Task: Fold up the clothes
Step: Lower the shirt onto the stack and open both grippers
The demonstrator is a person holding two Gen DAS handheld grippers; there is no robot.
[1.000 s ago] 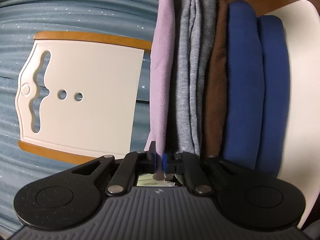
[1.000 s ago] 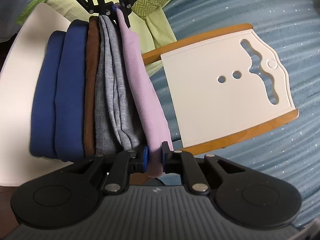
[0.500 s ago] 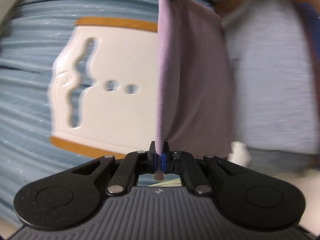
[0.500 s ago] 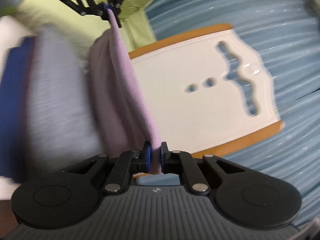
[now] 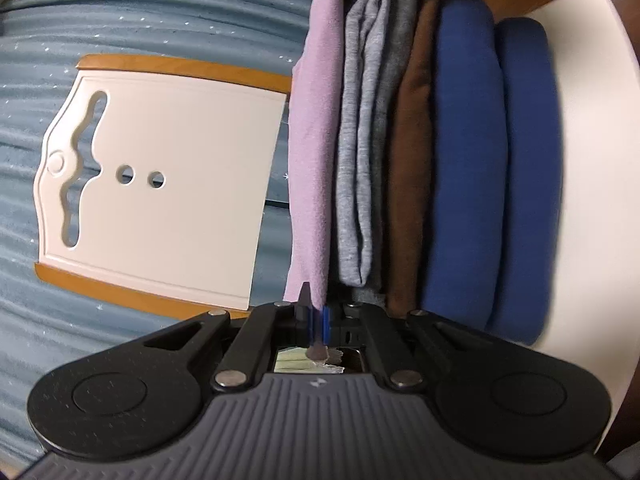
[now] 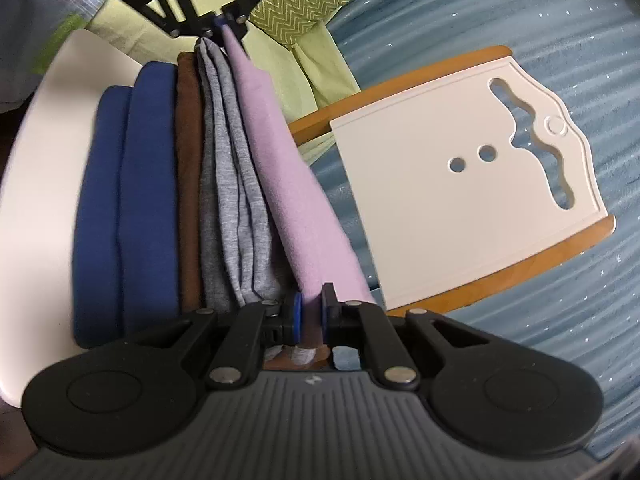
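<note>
A folded lilac garment (image 5: 314,140) lies against a stack of folded clothes: grey (image 5: 366,128), brown (image 5: 412,160) and two dark blue (image 5: 468,152) pieces on a white chair seat (image 5: 588,160). My left gripper (image 5: 317,318) is shut on one end of the lilac garment. My right gripper (image 6: 312,316) is shut on the other end of the lilac garment (image 6: 288,172). In the right wrist view the left gripper (image 6: 224,24) shows at the far end. The stack (image 6: 160,184) sits to the left of the lilac piece there.
A white folding board with orange edges (image 5: 160,180) lies on the blue striped bedspread (image 5: 120,8), beside the stack; it also shows in the right wrist view (image 6: 460,184). A yellow-green garment and zigzag cushion (image 6: 304,0) lie beyond the stack.
Both grippers lifted the lilac garment off to the side half a second ago, then brought it back against the grey clothes on the stack. Both stay shut on it.
</note>
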